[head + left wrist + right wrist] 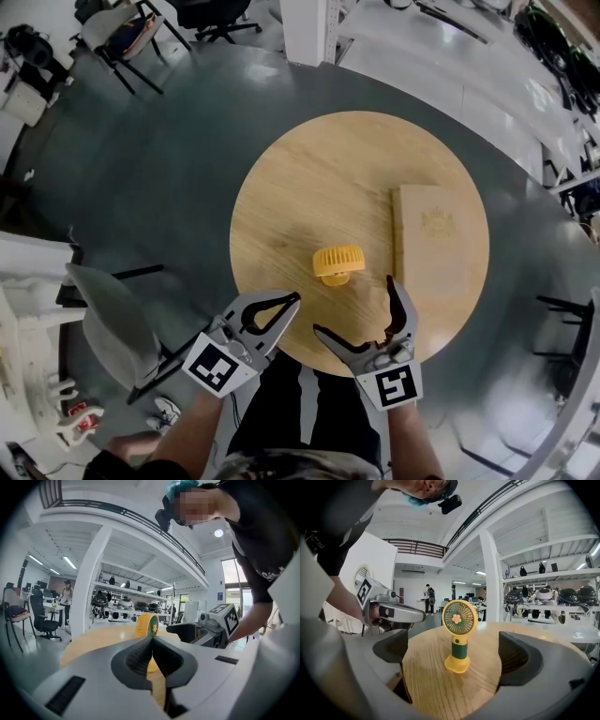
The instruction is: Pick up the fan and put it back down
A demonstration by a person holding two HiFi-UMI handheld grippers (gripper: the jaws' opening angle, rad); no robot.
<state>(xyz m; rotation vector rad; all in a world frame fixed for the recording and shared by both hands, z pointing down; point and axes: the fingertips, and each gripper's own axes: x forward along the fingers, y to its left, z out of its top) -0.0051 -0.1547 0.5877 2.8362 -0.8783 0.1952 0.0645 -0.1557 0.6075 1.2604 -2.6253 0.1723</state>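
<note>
A small yellow fan [337, 264] with a green stem stands upright on the round wooden table [300, 187], near its front edge. In the right gripper view the fan [459, 634] stands straight ahead between the spread jaws, untouched. My right gripper [354, 305] is open just short of the fan. My left gripper [293, 300] is shut with nothing in it, at the table's front edge, left of the fan. The left gripper view shows the fan [146, 624] side-on beyond the closed tips, with the right gripper [206, 627] at its right.
A flat pale wooden box [431, 239] lies on the table to the right of the fan. A grey chair [112, 319] stands left of me on the dark floor, and a black chair [122, 42] sits at the far left. White desks [450, 56] run along the upper right.
</note>
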